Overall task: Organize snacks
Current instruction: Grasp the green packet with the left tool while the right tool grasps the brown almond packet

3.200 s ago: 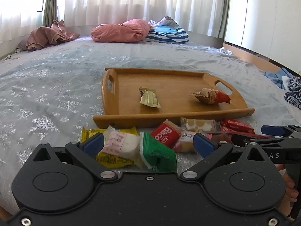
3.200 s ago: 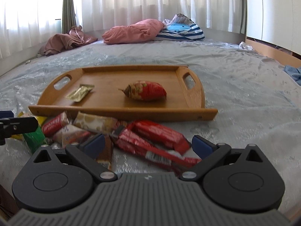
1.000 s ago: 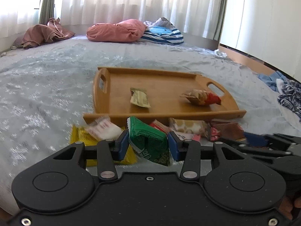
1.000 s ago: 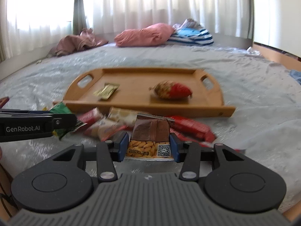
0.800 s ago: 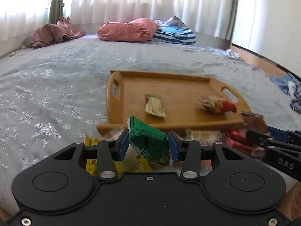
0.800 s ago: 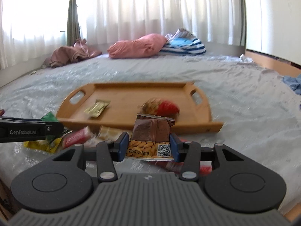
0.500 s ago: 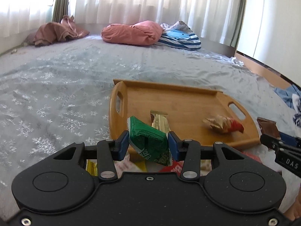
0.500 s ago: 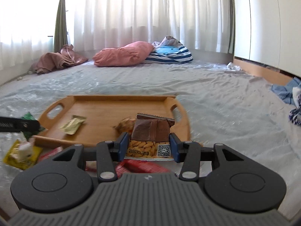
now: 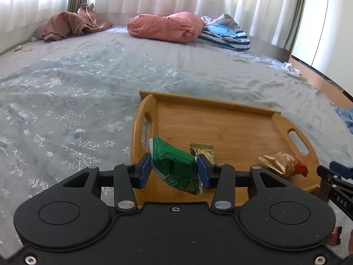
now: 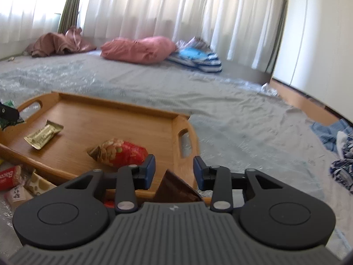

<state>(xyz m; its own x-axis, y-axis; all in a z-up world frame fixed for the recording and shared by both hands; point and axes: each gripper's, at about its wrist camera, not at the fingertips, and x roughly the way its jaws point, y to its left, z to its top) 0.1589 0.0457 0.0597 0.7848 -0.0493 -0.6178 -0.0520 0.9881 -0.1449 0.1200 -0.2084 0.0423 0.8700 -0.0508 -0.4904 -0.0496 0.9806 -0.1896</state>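
Over the wooden tray on the bed, the left gripper pinches a green packet. The right gripper has jaws that have just been closing, yet they stand clear of the brown packet sagging low between them.

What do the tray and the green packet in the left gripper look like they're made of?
Tray: wood, likely bamboo, with visible grain strips, a honey tone and a smooth satin finish. Green packet: thin plastic film, glossy and creased, with a crimped serrated end seal; it buckles between the left gripper's pads.
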